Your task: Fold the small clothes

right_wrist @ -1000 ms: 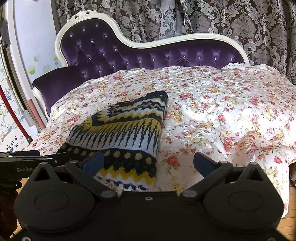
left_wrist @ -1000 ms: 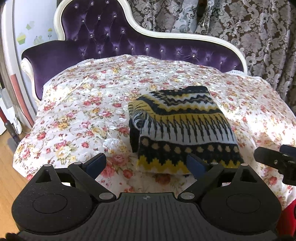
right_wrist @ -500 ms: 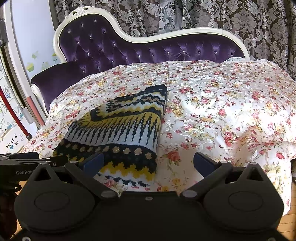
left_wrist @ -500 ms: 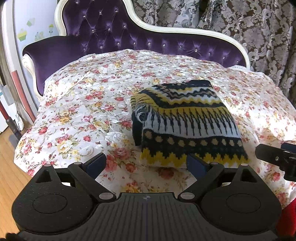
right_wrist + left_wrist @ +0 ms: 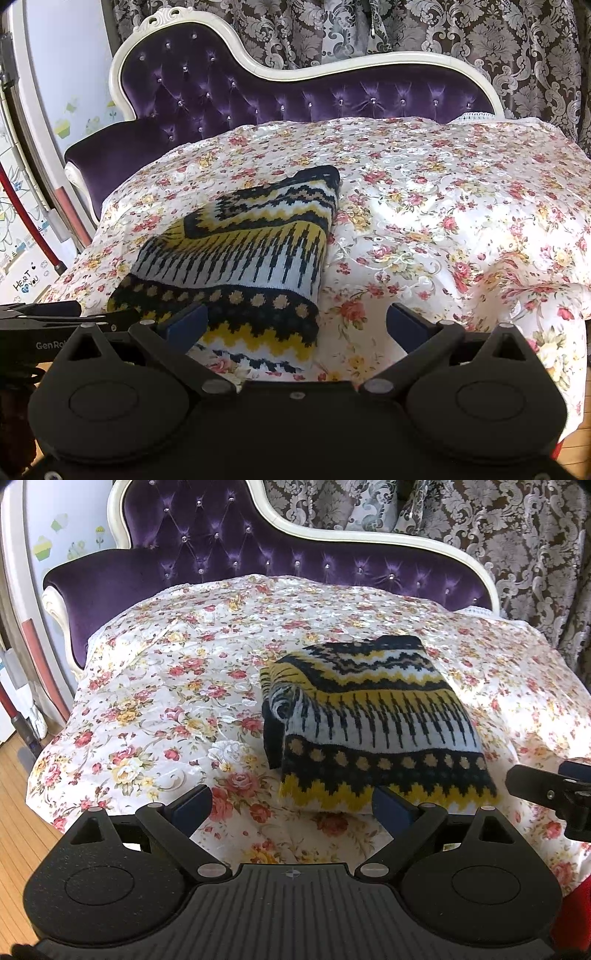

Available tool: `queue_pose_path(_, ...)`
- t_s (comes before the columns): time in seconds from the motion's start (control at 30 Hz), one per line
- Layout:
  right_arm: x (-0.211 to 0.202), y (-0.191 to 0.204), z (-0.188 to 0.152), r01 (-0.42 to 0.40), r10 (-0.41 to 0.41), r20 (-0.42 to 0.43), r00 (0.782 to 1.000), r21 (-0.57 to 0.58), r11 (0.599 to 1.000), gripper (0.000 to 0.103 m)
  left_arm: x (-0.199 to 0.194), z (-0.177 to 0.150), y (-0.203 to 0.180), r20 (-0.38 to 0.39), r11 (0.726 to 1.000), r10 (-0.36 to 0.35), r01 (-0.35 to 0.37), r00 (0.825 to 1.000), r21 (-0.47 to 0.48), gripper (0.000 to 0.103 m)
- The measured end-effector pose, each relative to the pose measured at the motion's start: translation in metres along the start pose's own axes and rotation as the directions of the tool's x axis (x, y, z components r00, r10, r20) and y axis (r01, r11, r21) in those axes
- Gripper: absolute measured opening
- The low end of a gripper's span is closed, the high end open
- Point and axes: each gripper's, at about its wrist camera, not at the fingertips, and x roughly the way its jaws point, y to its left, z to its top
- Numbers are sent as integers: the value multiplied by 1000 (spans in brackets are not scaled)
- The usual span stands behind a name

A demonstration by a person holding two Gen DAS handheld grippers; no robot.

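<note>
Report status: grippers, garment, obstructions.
Left gripper open, empty. Right gripper open, empty. Sweater folded, lying on floral cover, ahead of both grippers. Nothing in the way.

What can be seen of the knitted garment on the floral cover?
The knitted garment is a thick, woolly-looking piece patterned in black, yellow and pale grey zigzags, dots and bars. It lies folded into a compact, roughly rectangular stack with layered edges at its left side, resting flat on the floral cover. Nothing else touches it; both grippers sit short of it, open.
</note>
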Motion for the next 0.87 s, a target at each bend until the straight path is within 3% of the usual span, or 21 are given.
queue_pose_path(0.87,4,-2,-2,-21,21,-21,1000,9,1000,103,4,-1,0,-23,1000,-12,12,1000,-6,94)
